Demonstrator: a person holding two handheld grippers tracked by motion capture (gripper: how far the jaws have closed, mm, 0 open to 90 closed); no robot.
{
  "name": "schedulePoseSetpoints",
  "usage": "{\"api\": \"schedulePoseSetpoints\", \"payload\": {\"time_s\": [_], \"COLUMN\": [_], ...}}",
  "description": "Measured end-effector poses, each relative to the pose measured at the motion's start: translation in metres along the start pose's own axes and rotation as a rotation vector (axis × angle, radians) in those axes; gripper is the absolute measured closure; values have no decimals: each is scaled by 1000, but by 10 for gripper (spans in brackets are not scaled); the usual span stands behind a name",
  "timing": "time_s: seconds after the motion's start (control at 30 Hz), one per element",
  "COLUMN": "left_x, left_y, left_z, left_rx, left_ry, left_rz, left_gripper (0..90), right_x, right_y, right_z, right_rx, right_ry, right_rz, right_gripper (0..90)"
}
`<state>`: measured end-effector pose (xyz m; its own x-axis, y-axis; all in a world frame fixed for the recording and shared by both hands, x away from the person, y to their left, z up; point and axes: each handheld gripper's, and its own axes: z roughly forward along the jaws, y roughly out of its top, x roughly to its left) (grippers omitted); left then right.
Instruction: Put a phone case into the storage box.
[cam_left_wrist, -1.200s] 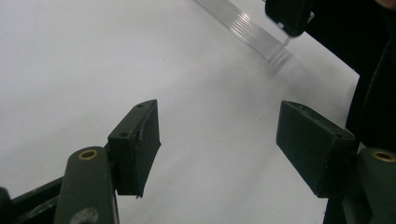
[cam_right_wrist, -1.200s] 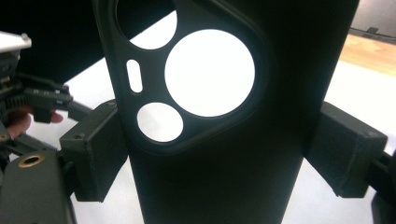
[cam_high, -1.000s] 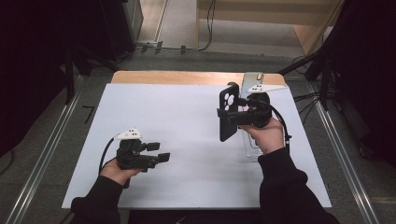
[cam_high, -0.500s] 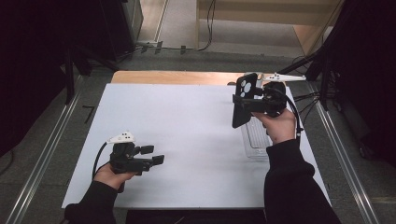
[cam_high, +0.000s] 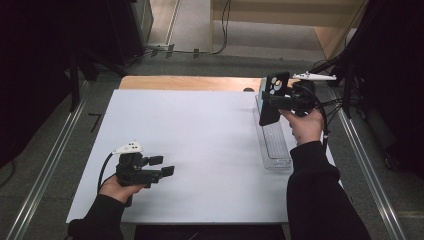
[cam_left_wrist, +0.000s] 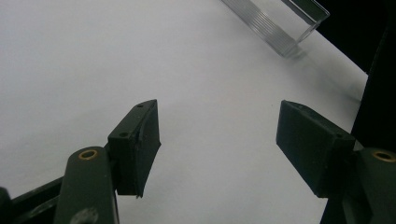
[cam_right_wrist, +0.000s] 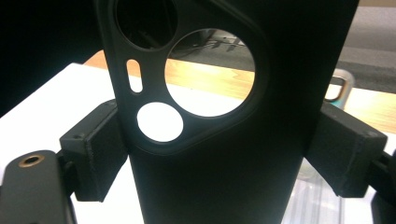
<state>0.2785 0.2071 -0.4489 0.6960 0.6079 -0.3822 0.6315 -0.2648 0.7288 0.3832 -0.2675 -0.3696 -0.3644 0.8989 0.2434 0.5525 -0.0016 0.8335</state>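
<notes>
Right gripper (cam_high: 274, 102) clamps the black phone case (cam_high: 270, 99) above the clear tray (cam_high: 274, 145), placing yet to come, left gripper (cam_high: 162, 166) idle, jaws apart.

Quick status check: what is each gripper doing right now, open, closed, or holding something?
Left gripper: open, nothing between its fingers, low over the white table.
Right gripper: closed on the black phone case, held upright above the clear tray.

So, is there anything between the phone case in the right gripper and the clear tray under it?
Nothing visible. The right gripper holds the black phone case above the far end of the clear tray, and the tray looks empty along its length.
</notes>
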Motion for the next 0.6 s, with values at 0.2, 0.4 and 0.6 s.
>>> {"api": "schedulePoseSetpoints", "payload": {"time_s": [0.2,0.4,0.6], "left_x": [1,0,1], "left_y": [-1,-1,-1], "left_z": [0,2,2], "left_rx": [6,12,9], "left_ry": [-2,-7,-5], "left_rz": [-2,2,-4], "left_gripper": [303,303,303], "right_x": [-15,-25,-36], "right_y": [2,6,5], "right_z": [8,18,33], "right_rx": [0,7,-13], "right_ry": [-47,-88,-120], "right_rz": [31,37,38], "right_gripper": [123,123,123]}}
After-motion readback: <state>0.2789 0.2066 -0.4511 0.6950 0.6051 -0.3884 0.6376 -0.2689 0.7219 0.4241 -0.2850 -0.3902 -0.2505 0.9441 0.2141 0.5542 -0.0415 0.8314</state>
